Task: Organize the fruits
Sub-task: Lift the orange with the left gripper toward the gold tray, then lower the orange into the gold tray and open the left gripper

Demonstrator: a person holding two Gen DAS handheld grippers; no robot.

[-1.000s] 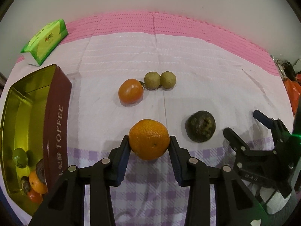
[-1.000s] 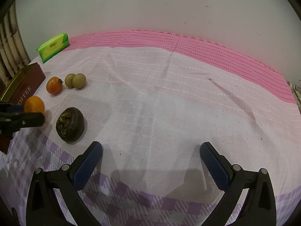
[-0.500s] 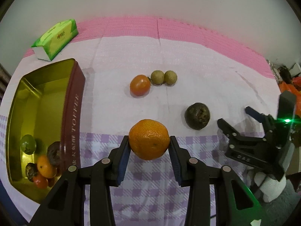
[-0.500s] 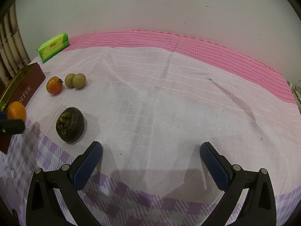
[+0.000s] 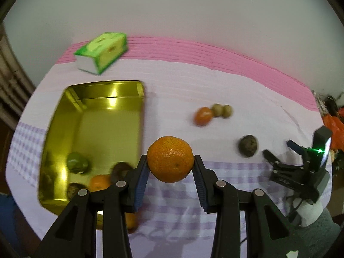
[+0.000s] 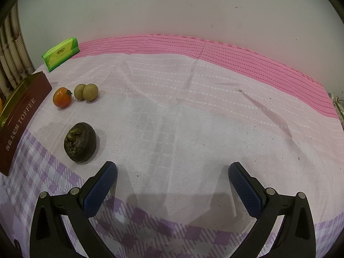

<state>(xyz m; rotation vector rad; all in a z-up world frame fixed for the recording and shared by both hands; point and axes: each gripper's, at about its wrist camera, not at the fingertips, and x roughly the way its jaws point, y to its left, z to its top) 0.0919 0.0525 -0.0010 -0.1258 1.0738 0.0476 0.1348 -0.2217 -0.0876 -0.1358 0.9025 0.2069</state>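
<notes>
The left gripper (image 5: 171,167) clamped an orange (image 5: 170,159) between its blue pads, raised above the cloth. At nine o'clock sat the gold tin (image 5: 94,90), fruit already inside. The right gripper (image 6: 172,185) hung wide open and empty; a dark fruit (image 6: 80,142) lay at its ten o'clock.
</notes>
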